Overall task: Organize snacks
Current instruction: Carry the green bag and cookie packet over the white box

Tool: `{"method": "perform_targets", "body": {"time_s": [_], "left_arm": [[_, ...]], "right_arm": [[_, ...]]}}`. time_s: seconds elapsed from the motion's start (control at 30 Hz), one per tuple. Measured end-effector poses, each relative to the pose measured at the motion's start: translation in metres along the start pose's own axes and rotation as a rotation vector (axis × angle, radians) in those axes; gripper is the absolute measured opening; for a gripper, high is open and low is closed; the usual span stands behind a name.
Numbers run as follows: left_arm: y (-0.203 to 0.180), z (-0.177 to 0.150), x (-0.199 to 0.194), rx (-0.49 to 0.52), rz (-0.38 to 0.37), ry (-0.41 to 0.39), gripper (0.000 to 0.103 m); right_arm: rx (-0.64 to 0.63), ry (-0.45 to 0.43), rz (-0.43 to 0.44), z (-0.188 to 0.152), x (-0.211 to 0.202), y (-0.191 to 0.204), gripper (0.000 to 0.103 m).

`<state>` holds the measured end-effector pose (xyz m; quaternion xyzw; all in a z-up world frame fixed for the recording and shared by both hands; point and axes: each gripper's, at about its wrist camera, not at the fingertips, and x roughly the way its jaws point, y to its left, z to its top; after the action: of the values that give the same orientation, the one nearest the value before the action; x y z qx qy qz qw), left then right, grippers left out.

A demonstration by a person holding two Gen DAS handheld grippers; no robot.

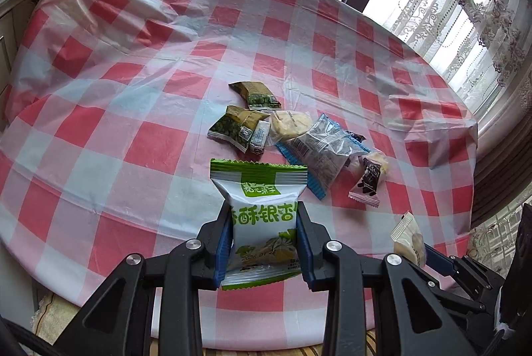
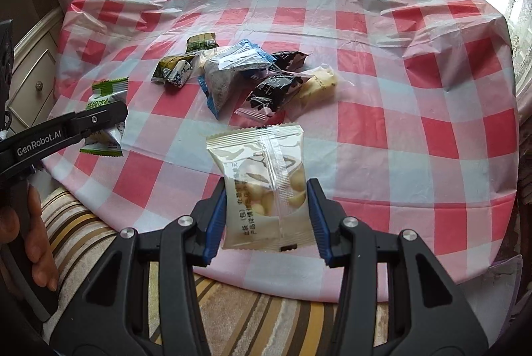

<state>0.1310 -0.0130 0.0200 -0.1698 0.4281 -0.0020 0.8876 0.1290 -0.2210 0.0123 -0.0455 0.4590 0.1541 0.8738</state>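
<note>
My left gripper (image 1: 264, 218) is shut on a green-and-white snack packet (image 1: 262, 186), held upright above the near part of the checked table (image 1: 133, 139). From the right wrist view, that gripper (image 2: 109, 118) and its green packet (image 2: 108, 89) are at the left. My right gripper (image 2: 266, 189) is shut on a cream translucent packet (image 2: 262, 156) of pale round pieces, lifted over the table's near edge. The cream packet (image 1: 407, 239) also shows at the lower right of the left wrist view. A pile of several snack packets (image 2: 246, 80) lies mid-table, beyond both grippers.
A loose red-and-white plastic cloth (image 2: 399, 139) covers the round table, wrinkled at the far side. A striped fabric surface (image 2: 83, 233) lies below the near edge. A person's hand (image 2: 36, 243) holds the left gripper's handle. A drawer cabinet (image 2: 33, 83) stands left; curtains (image 1: 472, 6) and windows are behind.
</note>
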Motion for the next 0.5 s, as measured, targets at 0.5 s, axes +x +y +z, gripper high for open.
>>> {"method": "perform_targets", "body": {"time_s": [0.5], "left_arm": [[-0.090, -0.030, -0.014, 0.169, -0.130, 0.053, 0.035]], "right_arm": [[0.147, -0.035, -0.110, -0.044, -0.049, -0.078, 0.050]]}}
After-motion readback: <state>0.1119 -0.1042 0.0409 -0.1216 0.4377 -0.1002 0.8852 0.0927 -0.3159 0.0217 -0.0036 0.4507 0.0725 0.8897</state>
